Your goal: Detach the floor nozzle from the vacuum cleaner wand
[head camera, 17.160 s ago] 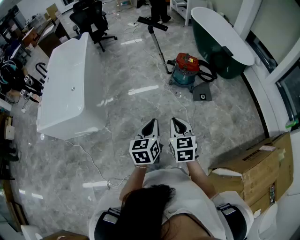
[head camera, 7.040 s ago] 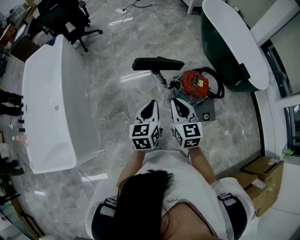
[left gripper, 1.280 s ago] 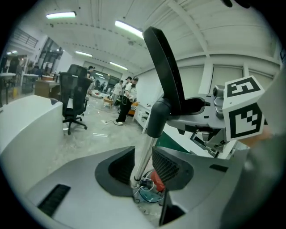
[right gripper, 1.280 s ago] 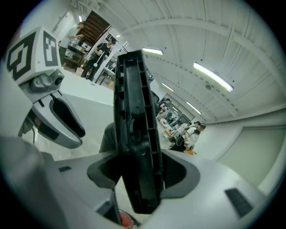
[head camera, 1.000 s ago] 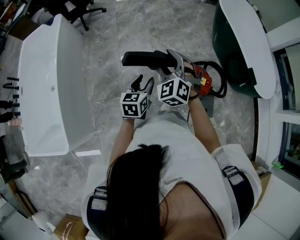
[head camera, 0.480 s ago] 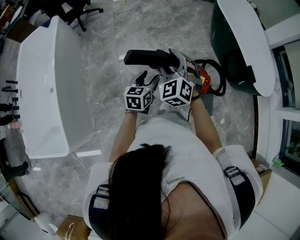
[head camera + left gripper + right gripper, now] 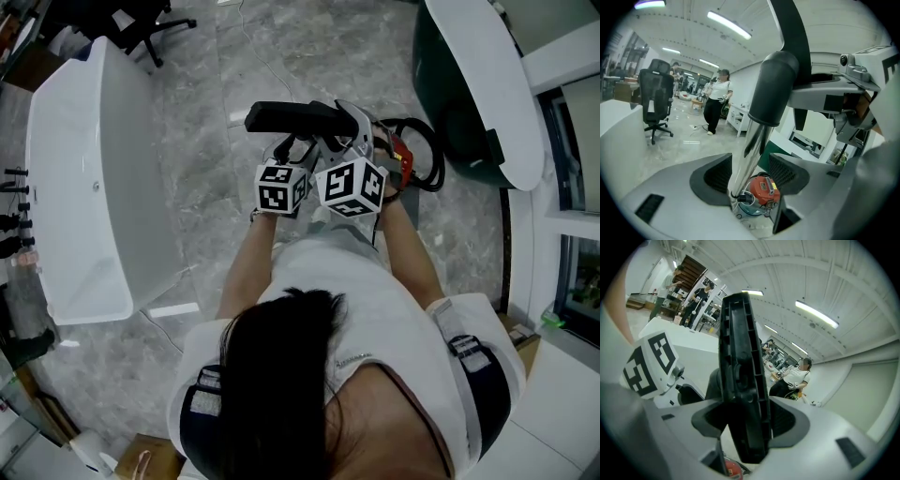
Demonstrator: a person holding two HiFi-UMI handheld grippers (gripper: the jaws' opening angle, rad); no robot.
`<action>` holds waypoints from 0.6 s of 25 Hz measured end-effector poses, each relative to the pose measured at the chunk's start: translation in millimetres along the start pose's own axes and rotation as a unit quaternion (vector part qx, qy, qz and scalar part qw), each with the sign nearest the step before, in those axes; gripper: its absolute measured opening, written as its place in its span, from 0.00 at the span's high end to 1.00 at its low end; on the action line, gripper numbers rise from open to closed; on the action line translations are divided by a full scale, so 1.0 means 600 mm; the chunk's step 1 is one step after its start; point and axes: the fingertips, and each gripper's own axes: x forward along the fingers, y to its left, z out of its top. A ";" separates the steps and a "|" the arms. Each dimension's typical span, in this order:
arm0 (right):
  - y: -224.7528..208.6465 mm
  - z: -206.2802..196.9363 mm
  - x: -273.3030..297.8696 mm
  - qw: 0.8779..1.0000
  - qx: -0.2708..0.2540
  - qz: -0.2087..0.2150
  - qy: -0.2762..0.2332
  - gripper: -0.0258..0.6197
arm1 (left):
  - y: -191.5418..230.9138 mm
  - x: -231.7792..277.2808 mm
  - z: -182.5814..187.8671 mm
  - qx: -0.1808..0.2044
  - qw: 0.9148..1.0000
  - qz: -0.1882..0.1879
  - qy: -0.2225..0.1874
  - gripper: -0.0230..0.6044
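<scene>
Above the grey floor (image 7: 211, 103), the left gripper (image 7: 293, 150) had its jaws apart around the chrome wand (image 7: 749, 150), not gripping it. Just beside it, the right gripper (image 7: 361, 122) was clamped on the raised black floor nozzle (image 7: 286, 116), near the red vacuum cleaner (image 7: 401, 161).

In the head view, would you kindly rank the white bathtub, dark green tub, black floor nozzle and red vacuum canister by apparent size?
1. White bathtub
2. Dark green tub, cropped at the top
3. Black floor nozzle, raised nearer the camera
4. Red vacuum canister, partly hidden
</scene>
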 end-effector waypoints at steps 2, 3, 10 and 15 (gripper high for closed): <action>-0.004 0.000 -0.001 1.000 0.002 0.000 0.000 0.57 | 0.002 0.007 0.005 -0.006 1.000 0.009 -0.006 0.60; -0.005 0.000 -0.001 1.000 0.003 0.000 -0.001 0.57 | 0.003 0.010 0.008 -0.007 1.000 0.013 -0.008 0.60; -0.006 -0.001 0.003 1.000 0.006 0.007 -0.003 0.57 | 0.001 0.030 0.015 -0.009 1.000 0.010 -0.015 0.60; -0.019 -0.009 0.002 1.000 0.013 0.007 -0.004 0.57 | -0.009 0.042 0.027 0.000 1.000 -0.001 -0.026 0.68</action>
